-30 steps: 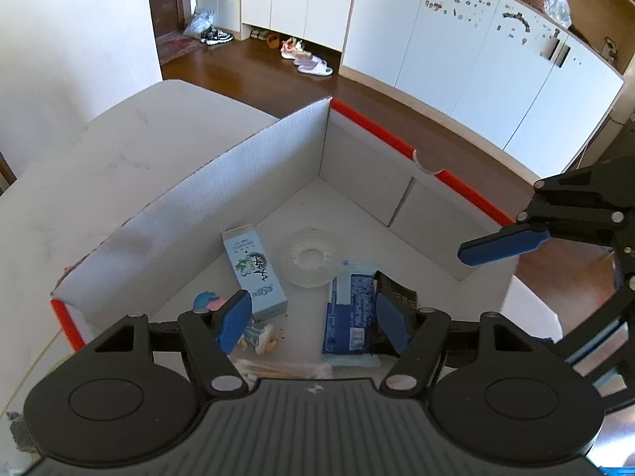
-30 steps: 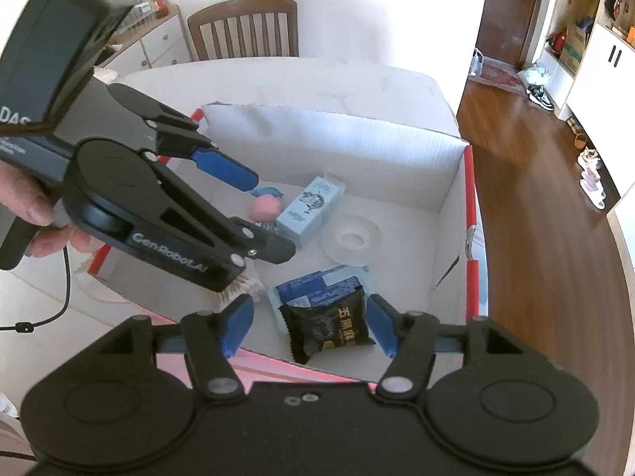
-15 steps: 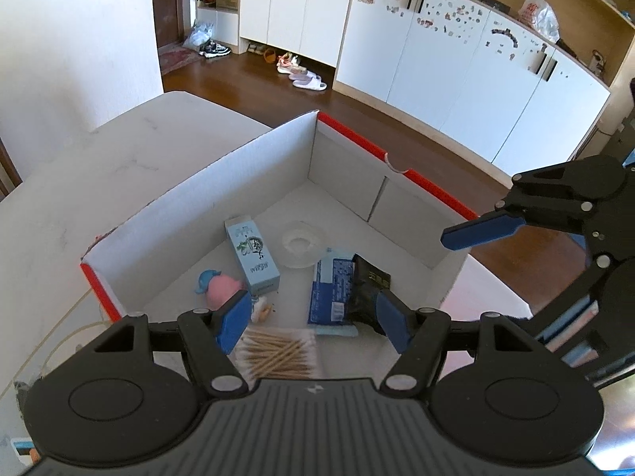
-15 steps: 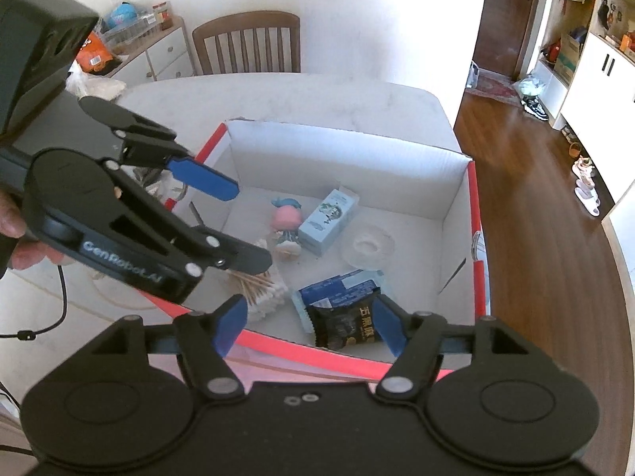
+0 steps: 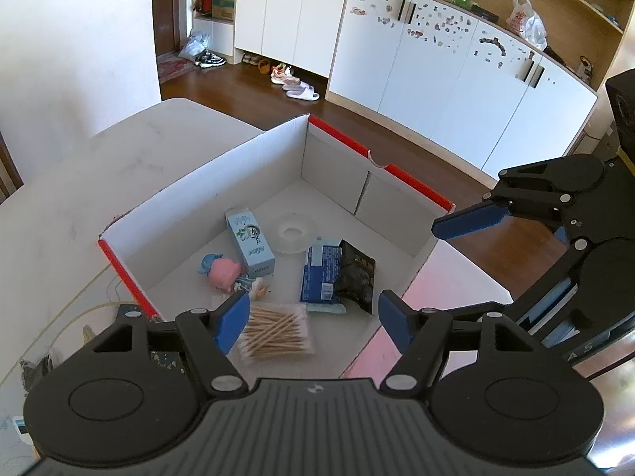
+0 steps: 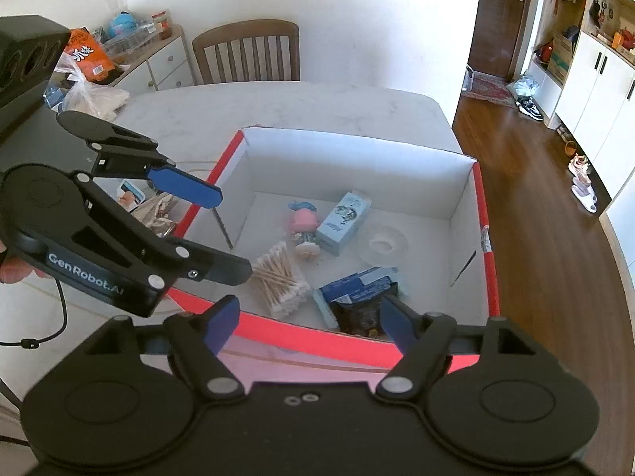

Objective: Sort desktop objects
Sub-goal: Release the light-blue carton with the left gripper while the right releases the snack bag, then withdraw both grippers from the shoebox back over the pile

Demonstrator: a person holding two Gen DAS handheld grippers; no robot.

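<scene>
A white cardboard box with red rims point(image 5: 254, 182) point(image 6: 474, 238) stands on the table. Inside lie a pack of cotton swabs point(image 5: 278, 335) point(image 6: 279, 277), a pink-headed doll point(image 5: 224, 271) point(image 6: 305, 226), a light blue carton point(image 5: 250, 242) point(image 6: 345, 216), a clear tape roll point(image 5: 295, 232) point(image 6: 383, 242), a blue packet point(image 5: 319, 273) point(image 6: 359, 283) and a black snack bag point(image 5: 355, 277) point(image 6: 357, 317). My left gripper point(image 5: 313, 319) point(image 6: 224, 234) hangs open above the box's near side, holding nothing. My right gripper point(image 6: 309, 319) is open and empty above the box's red rim; one blue finger point(image 5: 468, 220) shows in the left wrist view.
The pale tabletop point(image 5: 79, 182) point(image 6: 301, 107) surrounds the box. A wooden chair point(image 6: 246, 55) stands at its far side. Bags and clutter point(image 6: 91, 71) sit near the left. A person's fingers point(image 6: 16, 271) hold the left gripper. White cupboards point(image 5: 416, 63) and wooden floor point(image 6: 535, 206) lie beyond.
Both grippers have pulled up and back from the box, so more of it and the cotton swabs show. Nothing inside the box has moved.
</scene>
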